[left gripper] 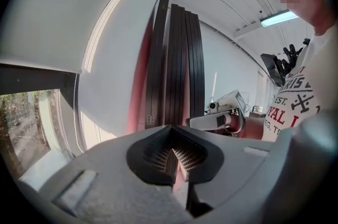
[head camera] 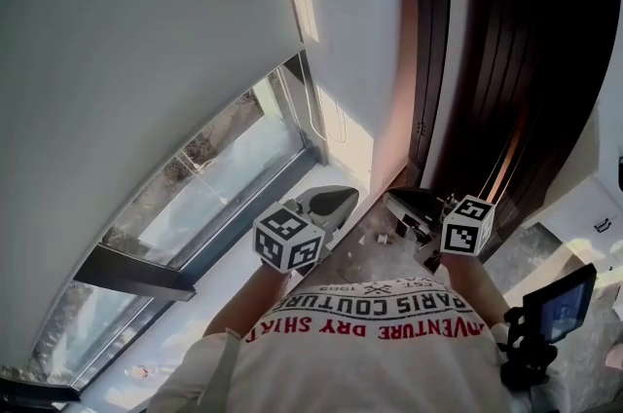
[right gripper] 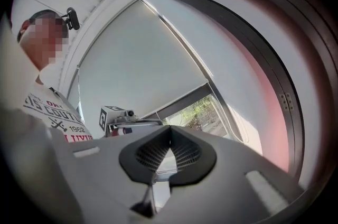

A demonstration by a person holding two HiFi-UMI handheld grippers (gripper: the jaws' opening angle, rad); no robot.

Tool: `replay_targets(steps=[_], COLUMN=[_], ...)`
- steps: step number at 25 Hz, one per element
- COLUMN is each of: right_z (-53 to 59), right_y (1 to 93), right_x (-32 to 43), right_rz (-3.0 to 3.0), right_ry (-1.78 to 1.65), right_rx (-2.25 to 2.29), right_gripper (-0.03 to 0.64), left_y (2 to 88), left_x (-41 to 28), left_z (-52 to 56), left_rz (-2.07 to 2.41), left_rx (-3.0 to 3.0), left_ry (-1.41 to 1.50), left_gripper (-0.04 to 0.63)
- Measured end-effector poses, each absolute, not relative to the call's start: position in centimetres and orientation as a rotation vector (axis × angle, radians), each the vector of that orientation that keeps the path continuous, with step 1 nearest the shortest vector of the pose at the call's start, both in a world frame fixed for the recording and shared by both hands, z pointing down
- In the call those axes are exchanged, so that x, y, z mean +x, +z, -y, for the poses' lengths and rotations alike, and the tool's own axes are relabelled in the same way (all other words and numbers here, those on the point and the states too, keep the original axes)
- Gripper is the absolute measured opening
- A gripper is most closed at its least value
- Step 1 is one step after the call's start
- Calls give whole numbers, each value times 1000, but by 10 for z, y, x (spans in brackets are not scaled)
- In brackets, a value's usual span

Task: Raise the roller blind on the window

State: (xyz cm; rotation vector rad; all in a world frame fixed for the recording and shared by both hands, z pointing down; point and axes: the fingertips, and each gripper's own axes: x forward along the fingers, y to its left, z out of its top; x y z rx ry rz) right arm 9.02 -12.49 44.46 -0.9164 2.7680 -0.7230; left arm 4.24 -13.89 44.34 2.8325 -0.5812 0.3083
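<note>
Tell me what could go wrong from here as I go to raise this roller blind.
1. The left gripper and right gripper both have shut, empty jaws. Reaching for the thin cord beside the roller blind without opening first would probably just nudge it aside.
2. That cord looks very thin, so it may slip from the jaws when pulled.
3. The dark slatted panels stand close to the cord, so the right gripper could knock them.

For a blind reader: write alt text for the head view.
A pale roller blind covers most of a window, leaving a strip of glass bare below it. A person holds the left gripper and right gripper close together, both shut and empty.
</note>
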Motion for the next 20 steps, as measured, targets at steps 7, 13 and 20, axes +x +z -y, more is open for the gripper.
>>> replay_targets(steps=[7,13,20], right_z=[212,229,267], right_y=[434,437,445], right_x=[101,100,102], right_rz=[-2855,-2856,-2847], right_ry=[-700,-718,-767], right_rx=[-829,-782,-767], right_gripper=[0,0,0], left_y=[427,412,398], left_x=[46,37,27], left_z=[240,270,336], left_rz=[750,813,915], left_rx=[2774,2804,2804], left_ry=[165,148,148], left_gripper=[2,3,73])
